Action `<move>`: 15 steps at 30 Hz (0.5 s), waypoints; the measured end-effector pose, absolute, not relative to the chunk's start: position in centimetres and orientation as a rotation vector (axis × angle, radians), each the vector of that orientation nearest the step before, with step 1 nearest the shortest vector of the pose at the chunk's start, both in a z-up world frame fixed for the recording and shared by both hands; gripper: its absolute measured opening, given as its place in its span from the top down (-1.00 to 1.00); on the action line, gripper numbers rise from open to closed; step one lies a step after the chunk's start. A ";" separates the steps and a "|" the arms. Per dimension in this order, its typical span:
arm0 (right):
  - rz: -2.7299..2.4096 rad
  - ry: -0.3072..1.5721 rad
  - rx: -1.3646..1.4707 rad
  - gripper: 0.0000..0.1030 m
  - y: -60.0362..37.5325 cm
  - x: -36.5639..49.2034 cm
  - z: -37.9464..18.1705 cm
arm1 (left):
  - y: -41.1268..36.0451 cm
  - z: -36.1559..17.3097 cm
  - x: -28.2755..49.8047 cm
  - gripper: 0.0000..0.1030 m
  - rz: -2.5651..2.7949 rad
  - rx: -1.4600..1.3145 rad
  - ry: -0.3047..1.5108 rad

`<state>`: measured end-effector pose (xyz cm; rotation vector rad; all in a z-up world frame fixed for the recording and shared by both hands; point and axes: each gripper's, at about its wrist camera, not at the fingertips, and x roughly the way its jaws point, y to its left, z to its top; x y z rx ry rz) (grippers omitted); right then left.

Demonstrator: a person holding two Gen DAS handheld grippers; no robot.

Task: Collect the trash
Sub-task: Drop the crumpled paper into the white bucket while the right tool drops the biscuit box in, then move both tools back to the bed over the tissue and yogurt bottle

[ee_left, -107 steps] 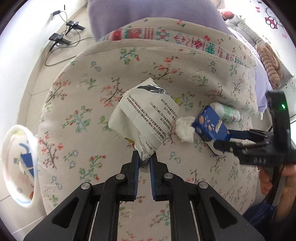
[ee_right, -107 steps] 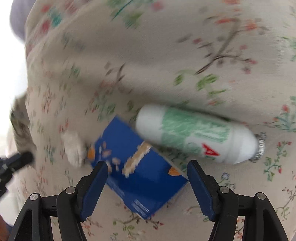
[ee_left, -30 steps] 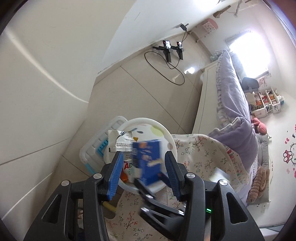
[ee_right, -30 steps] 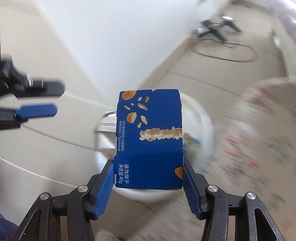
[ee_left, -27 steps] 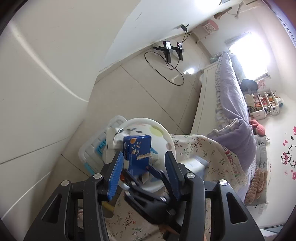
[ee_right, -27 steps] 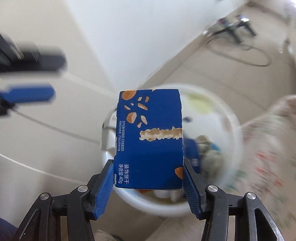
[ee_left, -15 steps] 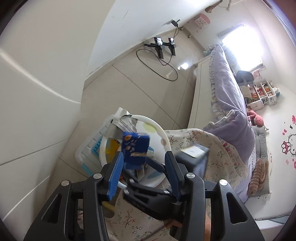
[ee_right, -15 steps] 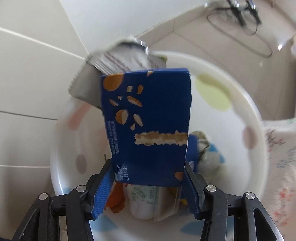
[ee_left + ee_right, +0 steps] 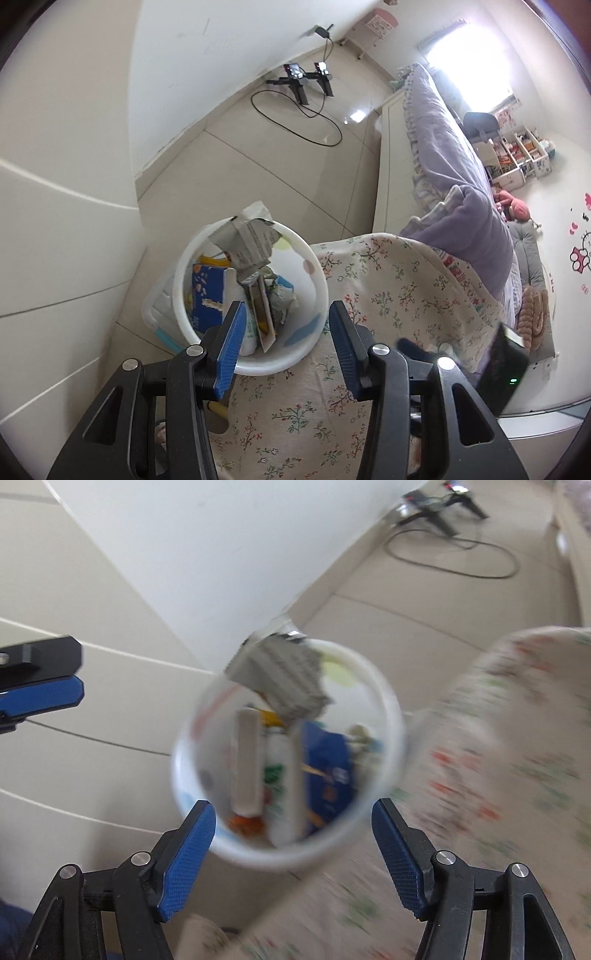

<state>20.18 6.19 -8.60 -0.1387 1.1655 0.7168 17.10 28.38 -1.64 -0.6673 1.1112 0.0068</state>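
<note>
A white trash bin [image 9: 317, 284] stands on the floor beside the floral-covered table [image 9: 388, 295]. Inside it lie the blue snack box [image 9: 207, 295], a torn paper wrapper [image 9: 251, 240] and other trash. My left gripper [image 9: 284, 336] is open and empty, held above the bin's near rim. My right gripper [image 9: 291, 842] is open and empty above the bin [image 9: 391, 716], where the blue box [image 9: 327, 764] shows blurred. The right gripper's body [image 9: 502, 373] shows at the left view's lower right.
A bed with purple bedding [image 9: 454, 177] runs along the right. Black stands and a cable [image 9: 303, 88] lie on the tiled floor by the white wall. A clear plastic crate [image 9: 159, 306] sits behind the bin.
My right gripper has opened and let go of the blue snack box, which now lies in the bin. The right gripper has pulled back toward the table. The left gripper stays open.
</note>
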 end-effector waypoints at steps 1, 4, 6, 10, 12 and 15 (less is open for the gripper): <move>0.692 1.153 -0.143 -0.44 4.7 20.1 -7.8 | 27.8 -1.6 17.3 0.04 0.001 -0.657 1.112; 0.620 1.136 -0.148 -0.44 0.0 20.5 -5.3 | 26.0 -1.2 17.8 0.04 -0.032 -0.623 1.116; 0.564 1.117 -0.150 -0.44 -4.2 20.6 -3.4 | 24.0 -1.0 18.3 0.04 -0.063 -0.579 1.123; 0.446 1.051 -0.083 -0.44 -12.9 20.3 -0.2 | 19.8 -1.2 19.3 0.04 -0.109 -0.497 1.152; 0.381 1.030 0.003 -0.46 -17.3 20.4 0.2 | 17.0 -1.6 19.9 0.04 -0.136 -0.452 1.173; 0.272 1.028 0.129 -0.47 -23.4 21.0 -0.5 | 12.6 -2.1 20.6 0.04 -0.188 -0.372 1.199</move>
